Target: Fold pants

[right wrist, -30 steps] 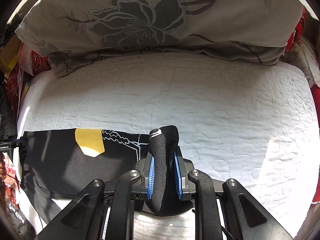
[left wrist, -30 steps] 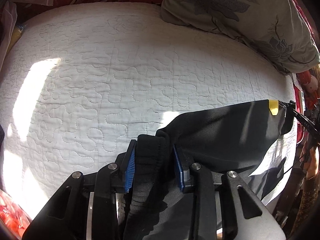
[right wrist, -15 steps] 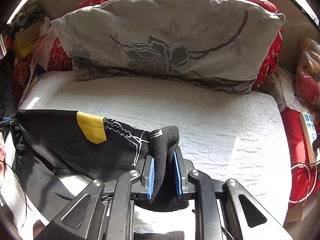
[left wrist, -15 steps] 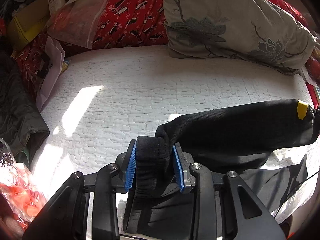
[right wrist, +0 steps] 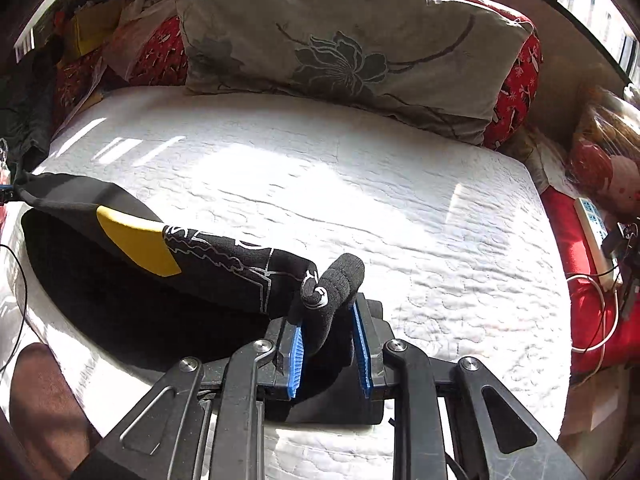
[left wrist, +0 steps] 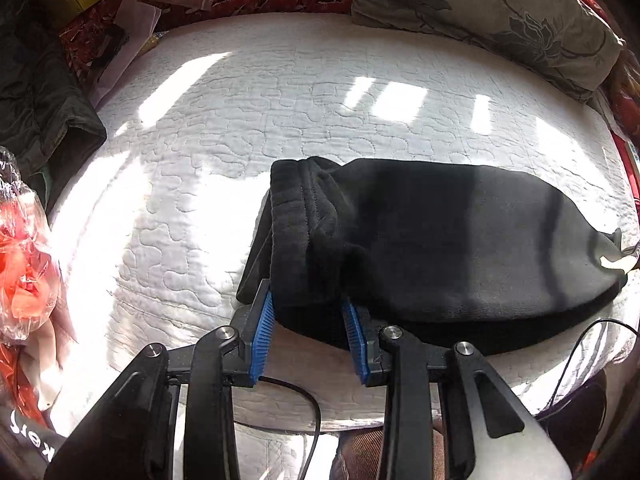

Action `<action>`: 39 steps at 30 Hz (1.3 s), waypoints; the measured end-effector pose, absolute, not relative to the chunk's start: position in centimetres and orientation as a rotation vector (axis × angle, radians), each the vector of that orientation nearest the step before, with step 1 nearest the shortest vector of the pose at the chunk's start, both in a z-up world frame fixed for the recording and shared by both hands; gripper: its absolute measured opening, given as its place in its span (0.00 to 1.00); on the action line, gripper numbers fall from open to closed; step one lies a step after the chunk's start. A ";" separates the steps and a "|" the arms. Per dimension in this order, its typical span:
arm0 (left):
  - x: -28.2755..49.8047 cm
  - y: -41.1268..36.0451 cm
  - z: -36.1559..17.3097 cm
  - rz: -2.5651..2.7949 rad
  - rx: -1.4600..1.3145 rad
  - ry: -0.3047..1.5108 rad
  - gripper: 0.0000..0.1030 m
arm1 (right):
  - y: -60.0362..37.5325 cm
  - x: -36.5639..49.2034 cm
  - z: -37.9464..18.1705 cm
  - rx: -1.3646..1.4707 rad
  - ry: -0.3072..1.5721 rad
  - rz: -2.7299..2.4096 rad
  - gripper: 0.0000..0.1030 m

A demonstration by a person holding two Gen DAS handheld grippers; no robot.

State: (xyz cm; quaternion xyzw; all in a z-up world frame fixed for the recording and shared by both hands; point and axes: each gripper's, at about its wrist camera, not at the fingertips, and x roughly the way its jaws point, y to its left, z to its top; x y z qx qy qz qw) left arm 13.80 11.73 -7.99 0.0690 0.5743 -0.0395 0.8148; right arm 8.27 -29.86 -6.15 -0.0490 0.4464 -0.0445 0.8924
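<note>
My left gripper (left wrist: 308, 320) clamps a thick bunch of the black pants (left wrist: 460, 240) at a ribbed, stitched band; both blue pads (left wrist: 262, 334) press into the cloth. How much fabric passes on below the pads I cannot see, since the gripper's own black body covers it. From there the pants stretch to the right across the white quilted bed cover (left wrist: 200, 168), lying in a long dark mound. Their far end runs into the edge of the left wrist view, where only a small pale scrap shows and I cannot make out what it is.

My right gripper (right wrist: 328, 344) has a rolled, ribbed cuff (right wrist: 340, 280) of the pants between its pads, and its jaws are opening. The right pad seems to stand just clear of the cloth, though shadow makes the left one hard to judge. A yellow patch (right wrist: 138, 246) and pale line printing mark the leg that trails off to the left, and the underside of that leg is lost in deep shadow.

A grey flowered pillow (right wrist: 340, 48) leans at the head of the bed against a red patterned cushion (right wrist: 516, 92). At the right edge a white power strip (right wrist: 592, 224) lies on red cloth, partly cut off. Thin black cable (left wrist: 308, 400) loops under my left gripper, its ends hidden. A clear bag with something orange (left wrist: 24, 264) shows at the left, too blurred to identify.
</note>
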 end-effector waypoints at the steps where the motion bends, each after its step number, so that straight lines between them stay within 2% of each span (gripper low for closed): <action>1: 13.2 12.3 -8.6 -0.070 0.147 1.240 0.30 | -29.5 7.3 -6.4 -0.123 0.920 -0.097 0.25; 4: 11.7 14.4 -9.8 -0.049 0.093 1.284 0.30 | -28.9 4.5 -6.9 -0.194 0.899 -0.132 0.43; 5: 11.2 15.4 -9.8 -0.045 0.049 1.296 0.30 | -28.8 3.7 -7.0 -0.224 0.895 -0.149 0.54; 6: 10.7 16.3 -9.7 -0.050 -0.004 1.300 0.30 | -28.8 2.9 -7.1 -0.252 0.892 -0.167 0.60; 9: 9.4 18.4 -8.9 -0.060 -0.141 1.285 0.30 | -29.7 1.0 -7.4 -0.268 0.919 -0.214 0.61; 11: 9.2 18.9 -8.2 -0.085 -0.221 1.281 0.30 | -31.1 0.2 -7.0 -0.180 0.936 -0.228 0.61; 13: 9.5 18.6 -7.7 -0.118 -0.289 1.283 0.31 | -32.8 -0.7 -6.2 -0.038 0.936 -0.247 0.61; 18: 11.5 16.1 -7.7 -0.162 -0.408 1.298 0.41 | -36.4 -1.1 -4.9 0.439 0.931 -0.193 0.63; 25: 13.5 12.9 -9.8 -0.153 -0.448 1.361 0.41 | -35.9 0.1 -8.4 0.875 1.038 -0.093 0.63; 32: 15.3 12.5 -11.4 -0.139 -0.563 1.407 0.41 | -36.5 1.4 -10.9 1.118 0.991 -0.112 0.65; 35: 15.9 12.4 -11.9 -0.123 -0.580 1.418 0.41 | -36.5 2.3 -11.2 1.121 0.990 -0.131 0.62; 37: 16.2 12.5 -12.2 -0.111 -0.613 1.429 0.39 | -36.7 2.7 -11.5 1.113 0.989 -0.157 0.50; 39: 16.4 12.7 -12.2 -0.110 -0.643 1.432 0.10 | -37.0 3.0 -11.9 1.128 0.979 -0.164 0.20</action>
